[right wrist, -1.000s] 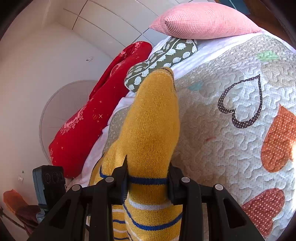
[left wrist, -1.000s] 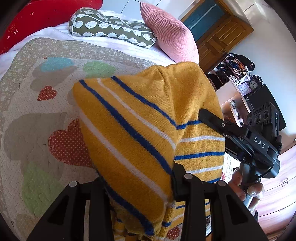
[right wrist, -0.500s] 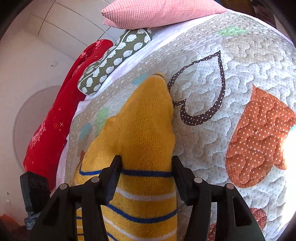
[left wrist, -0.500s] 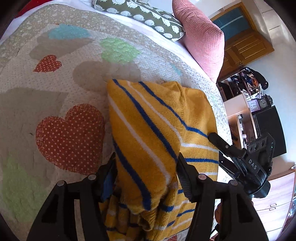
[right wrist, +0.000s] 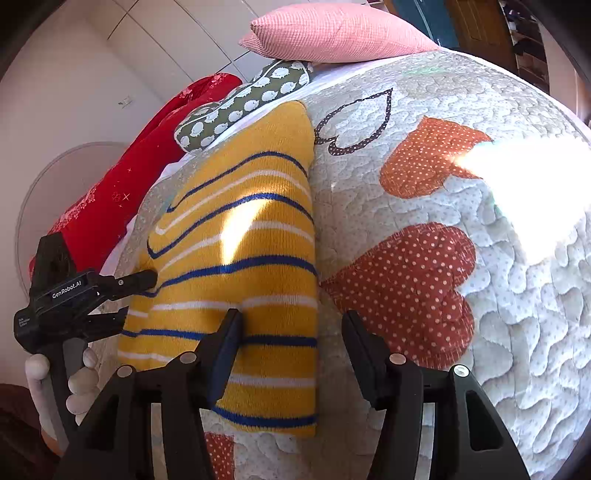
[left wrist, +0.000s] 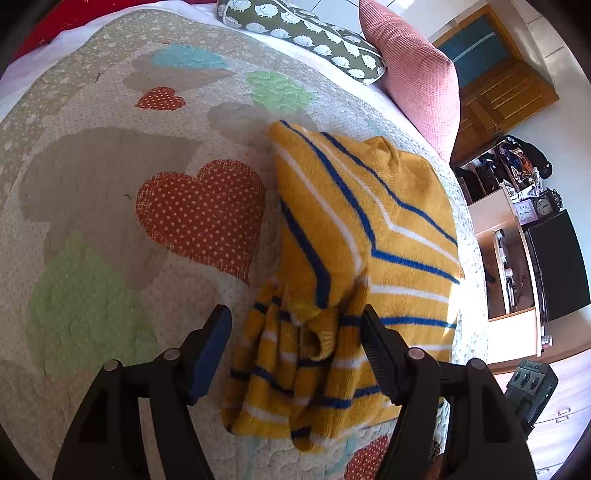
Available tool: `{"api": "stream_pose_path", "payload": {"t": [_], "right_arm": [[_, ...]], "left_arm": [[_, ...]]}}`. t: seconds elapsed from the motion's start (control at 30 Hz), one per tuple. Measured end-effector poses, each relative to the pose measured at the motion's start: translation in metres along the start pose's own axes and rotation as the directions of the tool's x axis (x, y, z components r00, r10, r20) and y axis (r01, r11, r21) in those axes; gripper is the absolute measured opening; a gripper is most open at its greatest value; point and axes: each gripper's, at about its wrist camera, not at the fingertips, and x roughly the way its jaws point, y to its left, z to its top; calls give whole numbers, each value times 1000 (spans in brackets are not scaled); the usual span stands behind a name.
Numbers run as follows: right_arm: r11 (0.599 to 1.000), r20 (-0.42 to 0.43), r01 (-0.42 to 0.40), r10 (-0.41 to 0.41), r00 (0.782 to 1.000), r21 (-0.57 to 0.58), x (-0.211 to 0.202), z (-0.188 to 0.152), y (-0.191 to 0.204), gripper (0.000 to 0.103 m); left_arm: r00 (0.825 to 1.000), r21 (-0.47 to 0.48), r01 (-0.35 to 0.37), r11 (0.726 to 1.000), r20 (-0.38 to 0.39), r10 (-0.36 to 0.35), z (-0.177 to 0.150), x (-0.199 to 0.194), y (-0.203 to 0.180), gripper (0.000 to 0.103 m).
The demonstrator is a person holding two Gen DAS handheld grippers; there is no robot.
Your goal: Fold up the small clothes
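A small yellow sweater (left wrist: pixel 362 236) with blue and white stripes lies folded on the heart-patterned quilt (left wrist: pixel 110 206). My left gripper (left wrist: pixel 295 332) is open just above the sweater's bunched near edge, its right finger touching the knit. In the right wrist view the sweater (right wrist: pixel 243 251) lies flat with a straight right edge. My right gripper (right wrist: pixel 291 332) is open over that edge, holding nothing. The left gripper (right wrist: pixel 110 291) also shows there at the sweater's left side.
A pink pillow (left wrist: pixel 417 81), a green patterned bolster (left wrist: pixel 303 29) and a red cushion (right wrist: pixel 122 192) lie at the head of the bed. Shelves and a dark cabinet (left wrist: pixel 554 266) stand beyond the bed's right edge.
Both grippers lowered the sweater onto the quilt and opened, letting it go. The sweater went from hanging in the jaws to lying folded flat.
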Motion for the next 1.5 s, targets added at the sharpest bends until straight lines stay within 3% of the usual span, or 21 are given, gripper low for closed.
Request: {"api": "stream_pose_path", "payload": {"t": [0.13,0.23,0.3,0.37,0.43,0.5,0.6,0.73,0.77,0.8,1.03,1.1,1.2,1.37,1.43,1.5], "right_arm": [[1000,24,0,-1,1000,29,-17,-32,-5,61],[999,25,27,-28,999,18,-30,-47,-1,61],[998,32,56,-56,998,0,-40,-54,5,61],[998,64,67,-66,996,-11,-56,-63,11,61],[998,100,62,-60,993,-13,-73,-71,16,61],[998,133,68,-64,989,-20,-89,-78,22,61],[996,175,82,-73,982,-41,-108,-86,34,61],[986,238,130,-103,966,-100,-131,-101,55,61],[982,251,144,-111,962,-118,-135,-104,61,61],[978,260,157,-118,958,-135,-137,-108,66,63],[958,227,214,-169,959,-189,-121,-119,77,65],[952,216,227,-181,959,-208,-114,-119,79,65],[942,218,248,-199,956,-227,-104,-117,80,65],[931,181,285,-247,952,-228,-85,-105,71,65],[929,170,301,-268,948,-214,-79,-101,65,65],[929,156,313,-286,946,-199,-74,-97,58,65]], "left_arm": [[998,39,-59,998,35,57,-42,-23,-7,69],[988,87,-116,989,111,107,-76,-50,-20,69],[967,121,-188,975,196,163,-97,-72,-32,69],[930,152,-256,955,307,201,-119,-98,-47,69],[879,167,-320,933,419,226,-139,-125,-62,75],[811,151,-373,915,532,242,-159,-155,-71,87],[690,116,-429,896,682,242,-182,-197,-85,101],[524,46,-476,879,817,241,-210,-240,-95,103],[498,25,-487,873,829,254,-215,-247,-97,103],[490,17,-494,870,832,261,-217,-252,-99,103],[564,46,-517,855,769,300,-209,-236,-96,103],[605,64,-529,846,728,323,-204,-219,-92,103],[681,111,-529,841,646,344,-198,-187,-87,103],[782,178,-497,849,516,349,-185,-144,-84,103],[803,202,-498,843,475,361,-179,-129,-86,103],[811,219,-504,835,452,371,-176,-116,-88,103]]}}
